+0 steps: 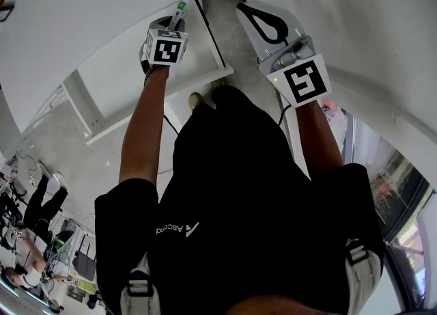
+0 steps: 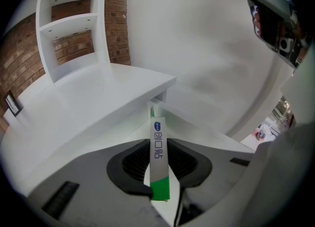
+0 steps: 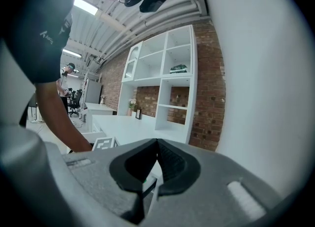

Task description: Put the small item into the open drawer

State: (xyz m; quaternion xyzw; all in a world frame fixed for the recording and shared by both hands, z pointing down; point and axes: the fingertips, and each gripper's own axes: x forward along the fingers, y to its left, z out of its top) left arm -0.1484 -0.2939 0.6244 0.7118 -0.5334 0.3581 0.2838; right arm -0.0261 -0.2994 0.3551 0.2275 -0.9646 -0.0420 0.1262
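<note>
My left gripper (image 1: 176, 21) is shut on the small item (image 1: 179, 9), a slim silver-and-green pack with blue print. In the left gripper view the small item (image 2: 158, 147) stands lengthwise between the dark pads (image 2: 133, 164) and pokes past them toward the desk corner (image 2: 165, 83). In the head view this gripper hovers over the open white drawer (image 1: 116, 81) under the desk. My right gripper (image 1: 263, 23) is held to the right over the grey floor; in its own view my right gripper (image 3: 157, 145) has its jaws closed together with nothing between them.
A white desk top (image 1: 75, 13) lies at the upper left, with a white shelf unit (image 2: 74, 29) on it against a brick wall (image 3: 209, 88). A white wall (image 1: 362, 26) curves along the right. The person's black-clad body (image 1: 239, 190) fills the lower middle.
</note>
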